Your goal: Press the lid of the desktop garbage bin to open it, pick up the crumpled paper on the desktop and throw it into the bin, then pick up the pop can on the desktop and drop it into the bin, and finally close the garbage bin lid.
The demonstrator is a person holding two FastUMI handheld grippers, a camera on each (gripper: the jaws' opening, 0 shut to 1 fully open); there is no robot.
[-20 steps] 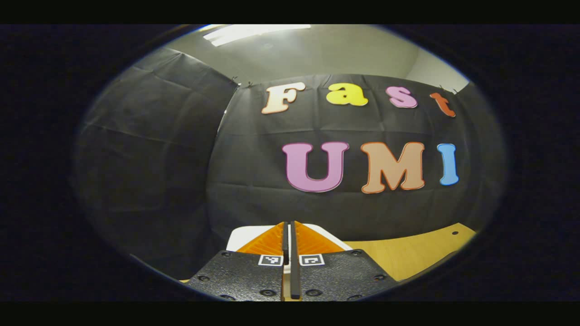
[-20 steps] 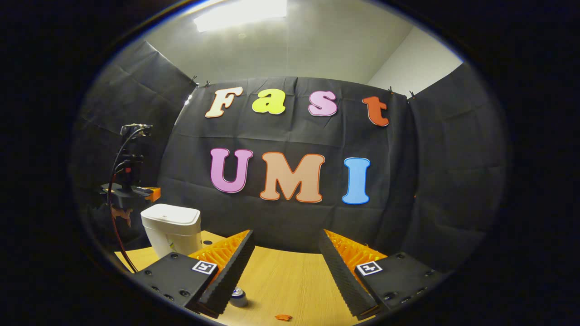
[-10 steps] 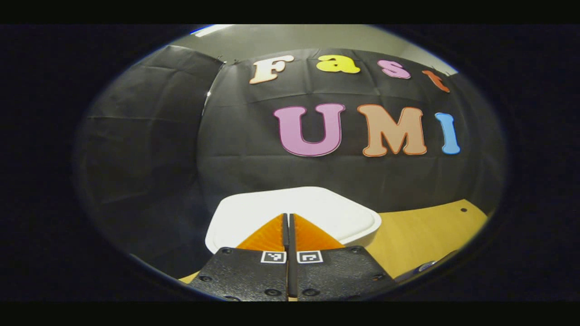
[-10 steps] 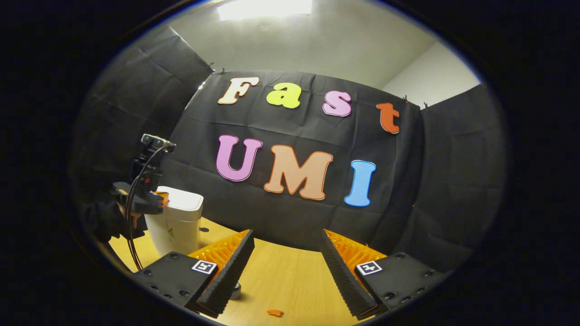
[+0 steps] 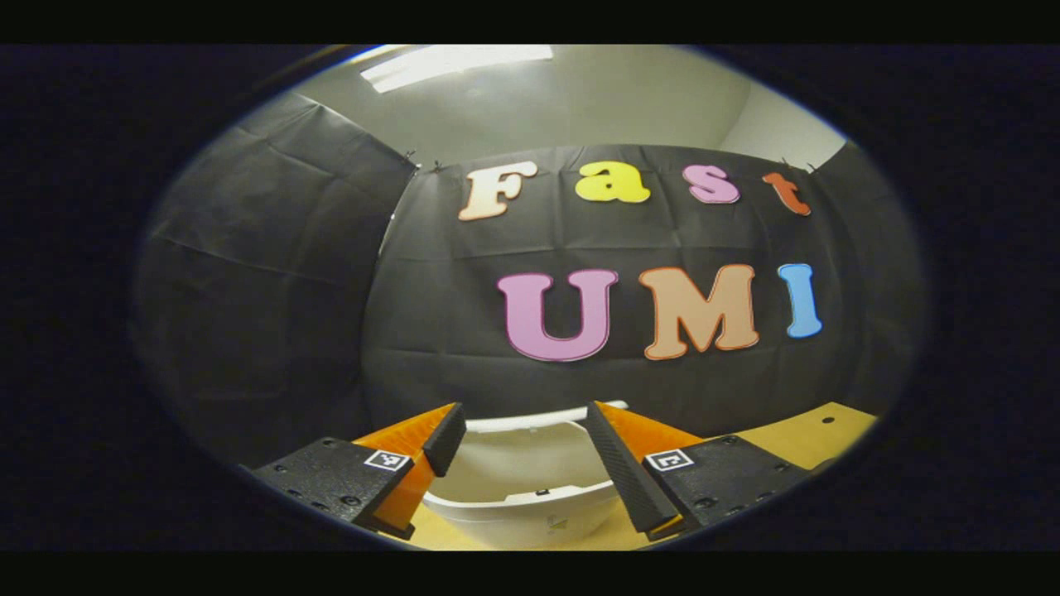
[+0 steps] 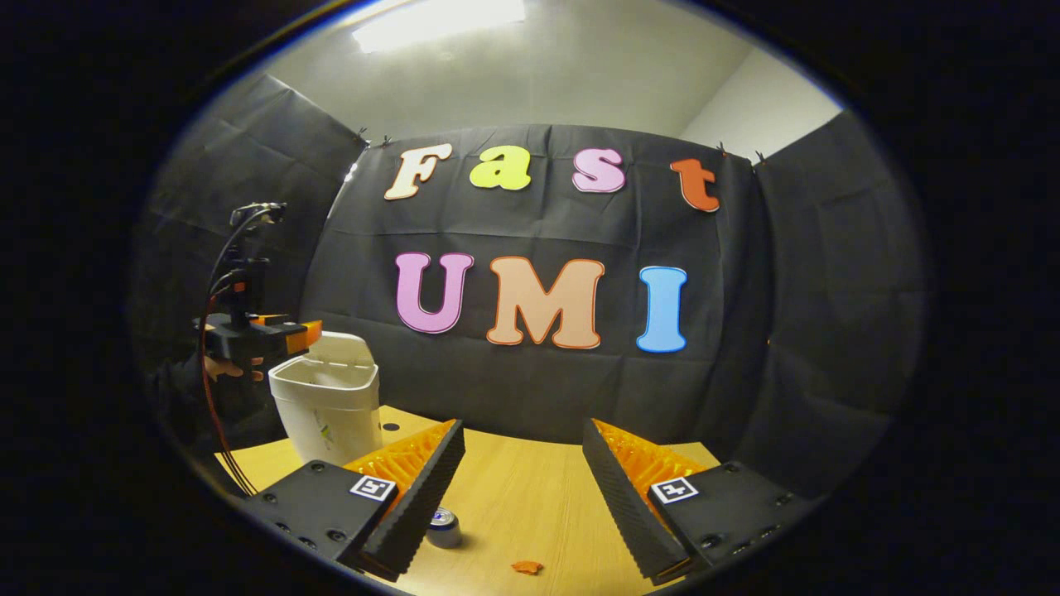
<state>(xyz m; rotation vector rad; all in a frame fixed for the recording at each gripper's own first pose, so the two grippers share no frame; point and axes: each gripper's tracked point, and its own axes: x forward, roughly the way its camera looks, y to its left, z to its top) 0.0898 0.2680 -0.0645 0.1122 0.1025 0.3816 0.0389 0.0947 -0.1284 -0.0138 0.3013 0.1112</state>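
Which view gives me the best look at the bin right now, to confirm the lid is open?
The right gripper view: the whole bin stands on the table with its lid raised behind the mouth. The left gripper view looks from close above between the left claw fingers, showing the open mouth and inner wall.

Bin mouth: the white plastic desktop garbage bin [image 6: 327, 406] stands open, its hinged white lid [image 6: 346, 349] upright at the far rim; entry is free from above and from the near side.
Over the bin: the left gripper [image 6: 286, 335], jaws apart, hangs just above the bin's left rim and crowds that side.
Table middle: bare light wooden tabletop [image 6: 530, 497] lies between the right gripper [image 6: 522, 476]'s spread fingers.
Low obstacles: a small silver pop can [image 6: 445, 527] and an orange crumpled paper scrap [image 6: 527, 567] lie on the near tabletop, apart.
Back: black cloth wall [image 6: 538, 389] closes the table's far edge.
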